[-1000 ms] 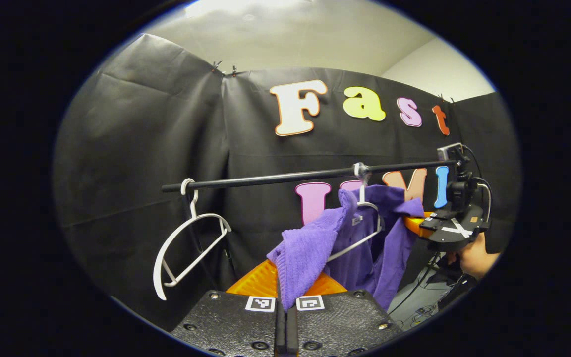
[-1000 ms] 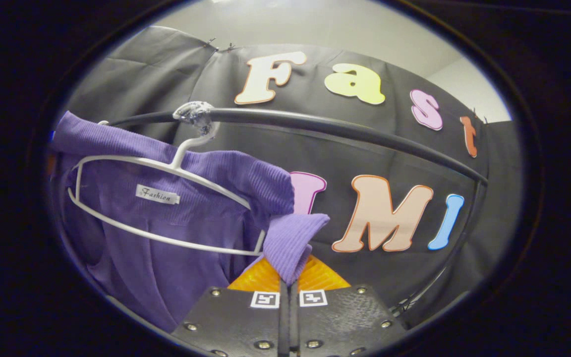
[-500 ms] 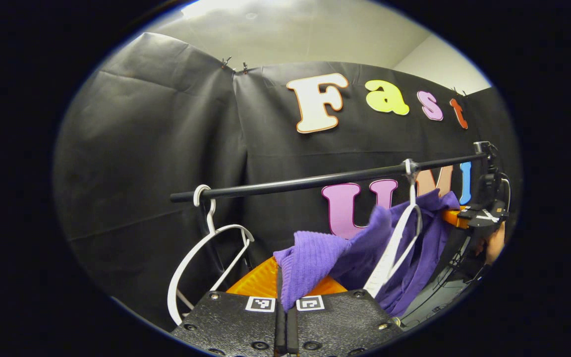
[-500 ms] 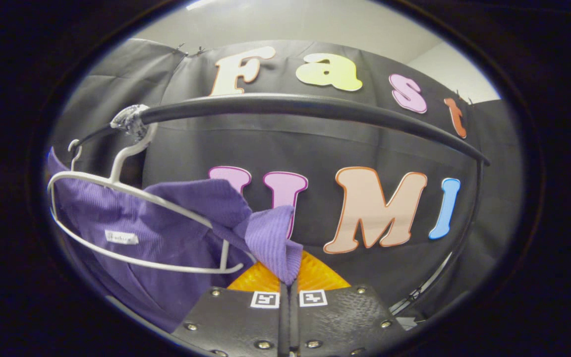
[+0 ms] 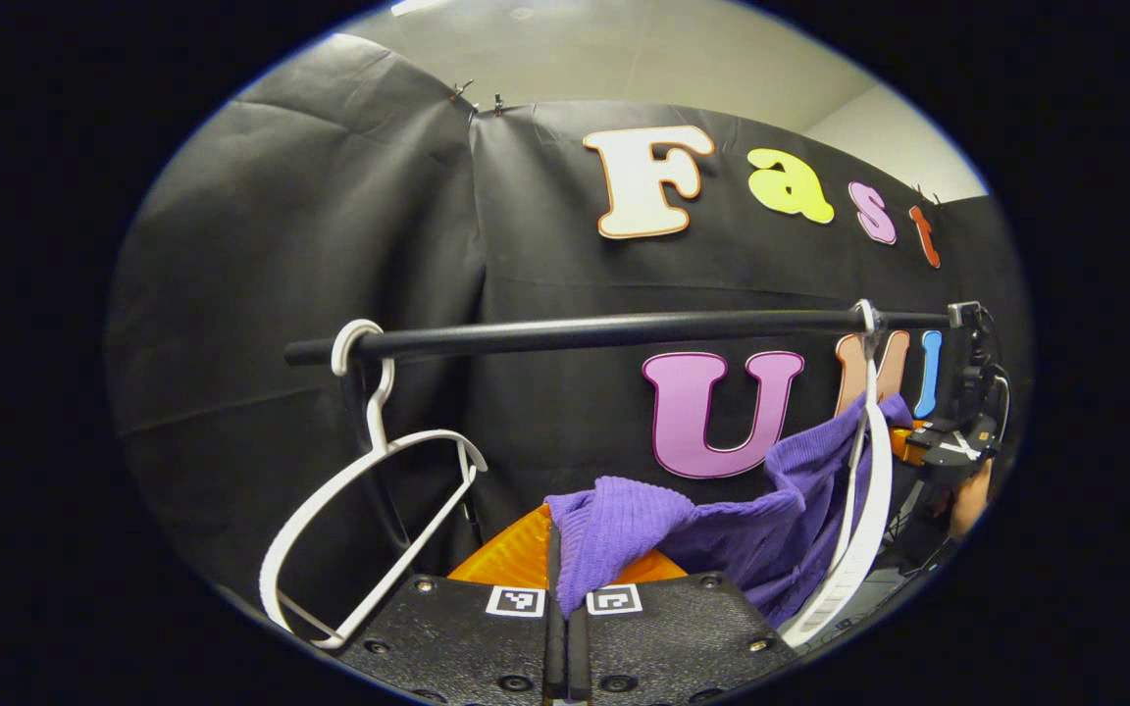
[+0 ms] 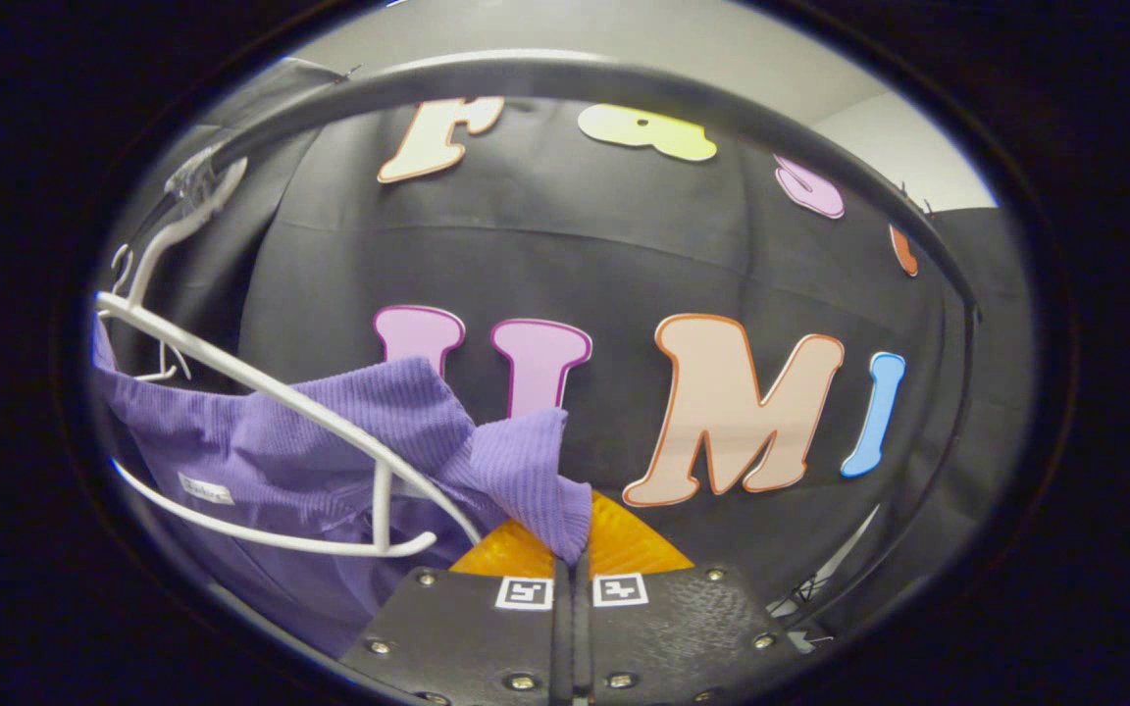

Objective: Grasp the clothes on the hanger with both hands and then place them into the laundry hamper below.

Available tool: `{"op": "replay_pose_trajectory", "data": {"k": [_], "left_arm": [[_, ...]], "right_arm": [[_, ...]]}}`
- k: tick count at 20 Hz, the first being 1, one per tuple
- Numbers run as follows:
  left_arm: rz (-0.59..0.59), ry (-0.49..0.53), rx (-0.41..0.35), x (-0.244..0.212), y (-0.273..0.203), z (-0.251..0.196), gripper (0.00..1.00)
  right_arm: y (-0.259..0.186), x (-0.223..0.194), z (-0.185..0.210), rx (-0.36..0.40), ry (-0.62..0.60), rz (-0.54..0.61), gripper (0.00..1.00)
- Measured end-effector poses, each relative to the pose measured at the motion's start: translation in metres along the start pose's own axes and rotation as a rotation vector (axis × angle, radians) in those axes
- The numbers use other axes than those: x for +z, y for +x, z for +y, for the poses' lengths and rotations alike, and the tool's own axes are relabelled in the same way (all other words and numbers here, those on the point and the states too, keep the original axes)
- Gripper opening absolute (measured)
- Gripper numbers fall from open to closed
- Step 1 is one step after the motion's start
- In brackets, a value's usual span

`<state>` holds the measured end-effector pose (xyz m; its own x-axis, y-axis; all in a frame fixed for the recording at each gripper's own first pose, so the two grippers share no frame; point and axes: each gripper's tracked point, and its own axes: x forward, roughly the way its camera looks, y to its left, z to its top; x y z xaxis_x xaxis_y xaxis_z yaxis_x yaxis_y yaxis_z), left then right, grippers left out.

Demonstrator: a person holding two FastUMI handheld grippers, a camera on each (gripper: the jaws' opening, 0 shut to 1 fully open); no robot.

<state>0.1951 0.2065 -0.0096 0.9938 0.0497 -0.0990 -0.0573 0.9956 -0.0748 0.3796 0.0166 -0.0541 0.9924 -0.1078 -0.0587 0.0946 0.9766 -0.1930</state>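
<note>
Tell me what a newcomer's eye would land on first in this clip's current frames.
The purple sweater, stretched between both tools: the left tool is shut on one bunched end, the right tool on the other. Next, the white hanger it is being drawn off, and an empty white hanger at the black rail's left end.

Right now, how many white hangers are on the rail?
2: an empty hanger at the rail's left end, and another near its right end beside the purple garment.

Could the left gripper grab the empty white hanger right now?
Probably not yet. The left gripper is shut on the purple sweater, so its fingers are busy. The empty hanger hangs free on the rail beside it, with nothing blocking.
</note>
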Motion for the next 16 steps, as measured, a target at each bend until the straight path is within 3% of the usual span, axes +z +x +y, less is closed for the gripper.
{"op": "replay_pose_trajectory", "data": {"k": [7,13,16], "left_arm": [[0.066,-0.135,-0.028,-0.049,0.020,0.002,0.01],[0.077,-0.067,0.022,-0.085,0.017,0.009,0.02],[0.118,-0.080,0.038,-0.111,0.005,0.011,0.02]], "right_arm": [[0.020,-0.050,0.010,0.006,0.029,0.102,0.01],[0.016,-0.100,0.022,0.030,0.078,0.196,0.01],[-0.001,-0.125,0.030,0.057,0.071,0.243,0.01]]}}
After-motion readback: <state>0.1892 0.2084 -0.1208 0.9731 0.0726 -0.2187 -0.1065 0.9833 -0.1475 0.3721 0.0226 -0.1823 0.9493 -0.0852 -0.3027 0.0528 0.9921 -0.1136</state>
